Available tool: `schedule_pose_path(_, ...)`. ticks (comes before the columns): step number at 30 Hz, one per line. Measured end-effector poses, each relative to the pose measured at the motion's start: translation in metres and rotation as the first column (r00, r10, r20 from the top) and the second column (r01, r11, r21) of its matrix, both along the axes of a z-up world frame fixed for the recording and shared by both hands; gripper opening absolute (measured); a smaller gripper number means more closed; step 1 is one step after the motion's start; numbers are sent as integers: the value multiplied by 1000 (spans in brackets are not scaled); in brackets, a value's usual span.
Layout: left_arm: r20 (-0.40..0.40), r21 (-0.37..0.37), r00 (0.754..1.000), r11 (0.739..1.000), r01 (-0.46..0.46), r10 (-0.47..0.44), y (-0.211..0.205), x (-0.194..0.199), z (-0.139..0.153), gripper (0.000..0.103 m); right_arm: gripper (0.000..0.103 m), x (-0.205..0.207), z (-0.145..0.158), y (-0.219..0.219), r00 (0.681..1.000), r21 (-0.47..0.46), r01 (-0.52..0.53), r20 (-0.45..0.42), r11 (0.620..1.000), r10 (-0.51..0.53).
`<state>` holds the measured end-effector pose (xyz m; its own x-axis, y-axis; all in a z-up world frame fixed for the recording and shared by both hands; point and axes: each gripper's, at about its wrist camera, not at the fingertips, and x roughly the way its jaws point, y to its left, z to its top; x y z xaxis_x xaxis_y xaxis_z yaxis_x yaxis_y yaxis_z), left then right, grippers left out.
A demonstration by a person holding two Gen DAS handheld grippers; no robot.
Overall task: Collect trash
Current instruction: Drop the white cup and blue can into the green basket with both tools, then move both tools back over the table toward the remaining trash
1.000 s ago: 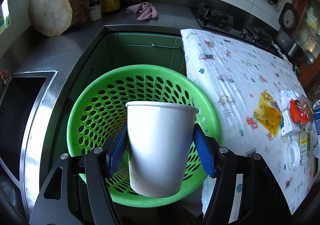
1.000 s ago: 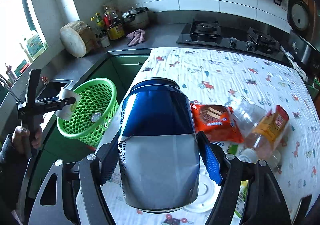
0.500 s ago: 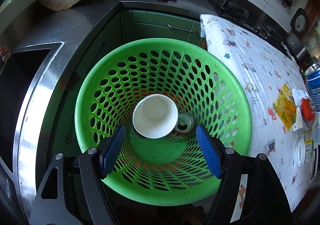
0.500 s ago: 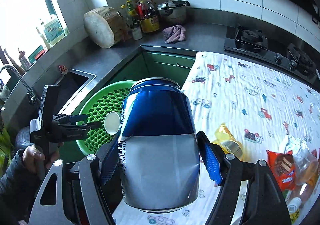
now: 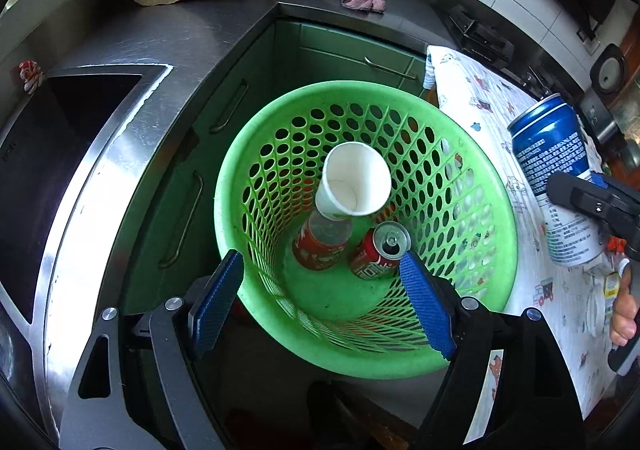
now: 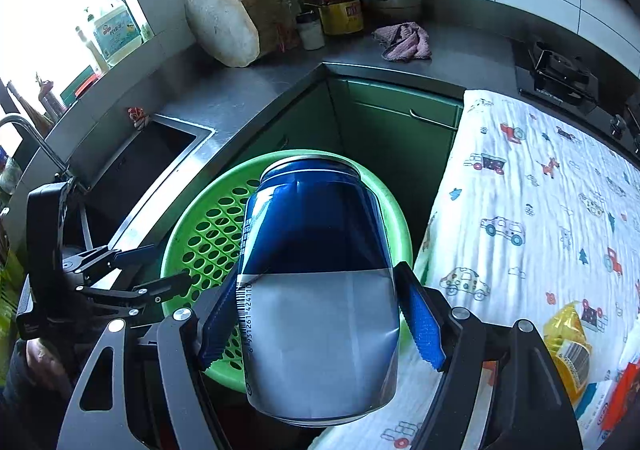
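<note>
One white paper cup (image 5: 356,180) lies in the single green basket (image 5: 472,314), tilted with its mouth turned up toward the camera, resting on top of a red-labelled container (image 5: 320,246). Beside that sits one red can (image 5: 380,250), its opened top facing up. That makes three pieces of trash visible in the basket.

The left hand-held gripper (image 5: 320,300) hangs above the basket's near rim, pointing down into it. Its jaws have just been opening and now stand wide, with nothing between the two blue pads; the cup lies below and beyond them, well apart from both.

One blue and silver can (image 6: 320,290) is clamped upright between the pads of the right hand-held gripper (image 6: 320,314), which presses it on both sides. Seen from the left wrist, this can hangs to the right of the basket, over the edge of the table (image 6: 540,190) with its cloth printed with cars. From the right wrist, the can stands in front of the basket's rim, with the left hand-held gripper off to the left.

On the table, near the right edge, lie one yellow wrapper (image 6: 572,342) and other packets, too cut off to count.
</note>
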<state>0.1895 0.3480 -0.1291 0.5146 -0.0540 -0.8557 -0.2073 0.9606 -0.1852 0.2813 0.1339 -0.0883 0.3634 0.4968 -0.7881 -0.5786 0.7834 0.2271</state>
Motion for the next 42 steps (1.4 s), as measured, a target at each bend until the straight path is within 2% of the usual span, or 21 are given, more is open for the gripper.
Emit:
schedule_pose_path(6,4,-8,1000,1000,-5,5,4,-4,1,80,73,3,-8,13,1000,-1,-12,-18,1000,12)
schedule_pose_path(9,5,-9,1000,1000,-4,5,4,-4,1,80,78,1,-6,11,1000,7,-8,-10,1000,8)
schedule_pose_path(20,29,5,999,999,33,-33,-16,-3,14,80,78,-26,16,-20,999,30,7,43,1000,-9)
schedule_pose_path(32,60,11,991,993,116,-116,-73,-4,28,80,80,-70,26,-118,985,50,157,68,986,-160)
schedule_pose_path(38,73,7,983,985,170,-170,-113,-8,32,80,80,-91,19,-187,956,26,285,69,958,-286)
schedule_pose_path(42,72,3,974,977,213,-213,-141,-6,31,80,80,-101,9,-236,923,-1,381,51,925,-381)
